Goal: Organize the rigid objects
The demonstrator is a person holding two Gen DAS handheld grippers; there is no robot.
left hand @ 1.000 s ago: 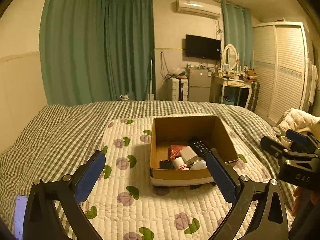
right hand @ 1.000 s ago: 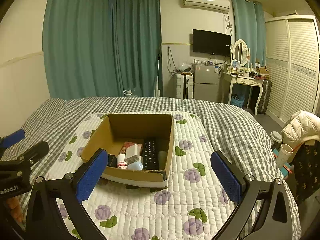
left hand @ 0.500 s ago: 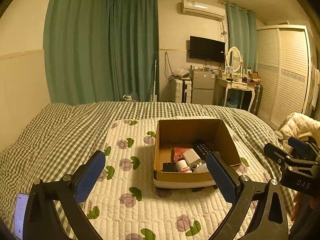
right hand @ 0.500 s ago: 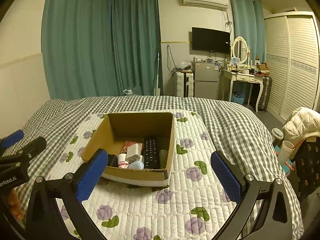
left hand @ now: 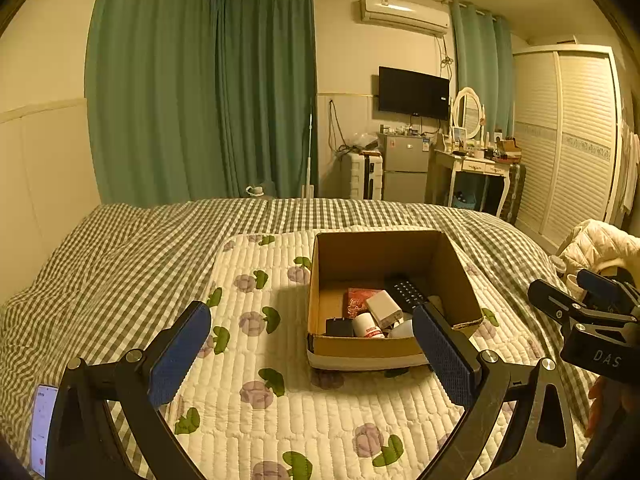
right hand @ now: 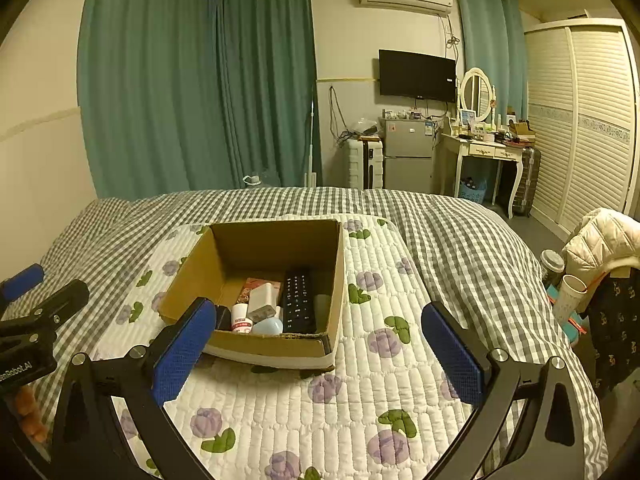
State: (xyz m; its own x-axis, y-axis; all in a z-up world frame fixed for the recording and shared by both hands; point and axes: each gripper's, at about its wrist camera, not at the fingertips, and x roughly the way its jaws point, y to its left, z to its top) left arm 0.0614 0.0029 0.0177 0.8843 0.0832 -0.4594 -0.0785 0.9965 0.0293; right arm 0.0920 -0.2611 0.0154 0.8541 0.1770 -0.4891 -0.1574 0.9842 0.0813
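Note:
An open cardboard box [left hand: 456, 280] [right hand: 188, 276] sits on a white quilted floral mat on the bed. Inside lie a black remote [left hand: 406, 290] [right hand: 298, 298], a red packet [left hand: 358, 300], a white block [left hand: 384, 308] [right hand: 262, 300], a small white bottle with red label [left hand: 366, 326] [right hand: 241, 320], a black adapter [left hand: 338, 326] and a pale blue rounded item [right hand: 268, 325]. My left gripper [left hand: 310, 354] hovers open in front of the box, nothing between its fingers. My right gripper [right hand: 316, 350] also stands open and empty, just before the box's near wall.
A phone [left hand: 42, 428] lies on the checked duvet at the lower left. A white jacket [right hand: 600, 240] hangs on a chair beside the bed at right, with cups [right hand: 568, 296] near it. A fridge, dressing table and wardrobe stand against the far walls.
Both views have tilted up a little, so the box sits lower and slightly further in the frames. Both grippers stay open and empty.

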